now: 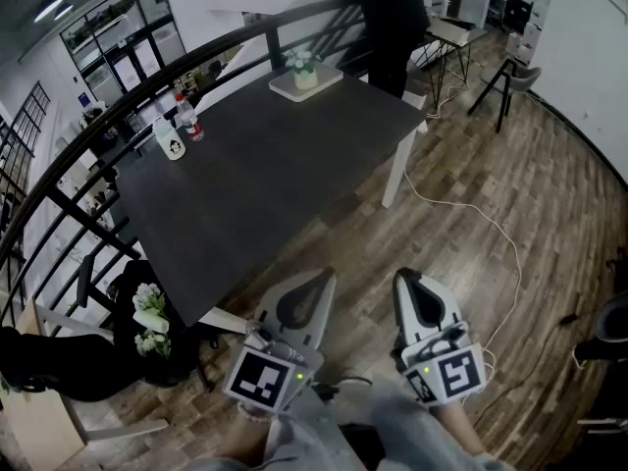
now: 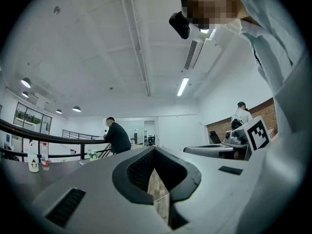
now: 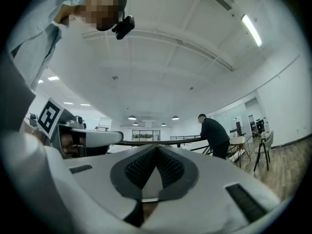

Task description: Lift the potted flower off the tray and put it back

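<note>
Both pairs of fingers were pressed together on nothing. My left gripper (image 1: 310, 281) and right gripper (image 1: 410, 281) sat side by side at the bottom of the head view, over the wooden floor (image 1: 491, 184) and short of the dark table (image 1: 275, 165). Open floor ran up the right of the frame, crossed by a white cable (image 1: 481, 222). A black railing (image 1: 59, 180) hemmed the table's left and far sides. The potted flower (image 1: 303, 67) stood on its tray (image 1: 329, 79) at the far edge, upper centre, well apart from both grippers and too small to show detail. Behind it a person (image 1: 388, 18) was cut off by the frame's top.
</note>
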Motion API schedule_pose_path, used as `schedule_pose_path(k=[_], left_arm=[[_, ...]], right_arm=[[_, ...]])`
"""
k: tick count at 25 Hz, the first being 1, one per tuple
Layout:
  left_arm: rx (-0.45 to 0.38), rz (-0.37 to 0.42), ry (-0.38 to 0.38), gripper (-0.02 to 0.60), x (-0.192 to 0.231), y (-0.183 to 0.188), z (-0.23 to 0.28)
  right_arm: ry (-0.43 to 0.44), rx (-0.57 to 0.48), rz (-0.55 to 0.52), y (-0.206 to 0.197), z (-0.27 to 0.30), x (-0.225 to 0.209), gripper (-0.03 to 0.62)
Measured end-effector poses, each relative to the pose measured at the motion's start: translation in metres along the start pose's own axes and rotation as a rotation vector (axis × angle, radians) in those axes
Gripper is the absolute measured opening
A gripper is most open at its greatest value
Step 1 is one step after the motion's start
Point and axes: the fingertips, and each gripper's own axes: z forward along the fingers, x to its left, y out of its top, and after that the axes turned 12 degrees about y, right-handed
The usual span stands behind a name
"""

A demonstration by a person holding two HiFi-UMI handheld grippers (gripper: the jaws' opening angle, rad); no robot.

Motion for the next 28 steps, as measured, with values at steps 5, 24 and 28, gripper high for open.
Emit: schedule_pose_path(k=[5,24,28], left_arm=[[-0.008,-0.014,0.026,-0.002,0.004,-0.002,-0.002],[-0.008,0.006,0.05,-0.002,-0.031,0.002,0.019],[-0.009,0.012,0.049,-0.002,-0.04,-0.001,0.023]], right_arm=[[0.017,-0.004,-0.005,-0.002,0.002,-0.001,0.003],[0.045,-0.022,-0.005,0.005,-0.023,-0.032,0.003],[0.034,-0.033,0.005,0.003,-0.029,-0.042,0.003]])
